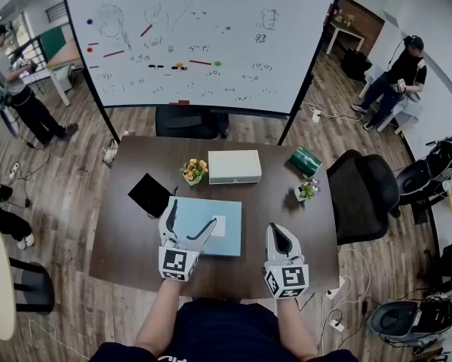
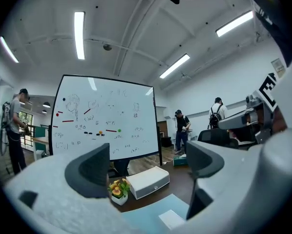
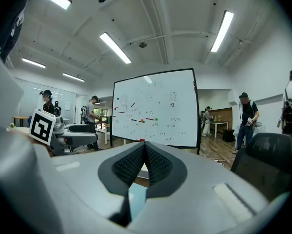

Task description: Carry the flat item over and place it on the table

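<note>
A flat light-blue item (image 1: 214, 238) with a small white label lies on the dark brown table (image 1: 127, 240), near its front edge. My left gripper (image 1: 189, 217) hovers over the item's left part, jaws wide open with nothing between them. In the left gripper view the two dark pads (image 2: 89, 172) frame the room, and the blue item (image 2: 150, 219) shows low down beneath my left gripper (image 2: 148, 165). My right gripper (image 1: 278, 232) is to the right of the item, shut on nothing. In the right gripper view its ribbed pads (image 3: 128, 167) meet at the right gripper (image 3: 145, 161), with a sliver of blue item (image 3: 137, 197) below.
Behind the blue item stand a white box (image 1: 234, 166), a small pot of flowers (image 1: 194, 171), a black flat thing (image 1: 149, 194), a green box (image 1: 305, 161) and a second small plant (image 1: 307, 191). A black chair (image 1: 361, 194) is at the right; a whiteboard (image 1: 203, 36) stands behind.
</note>
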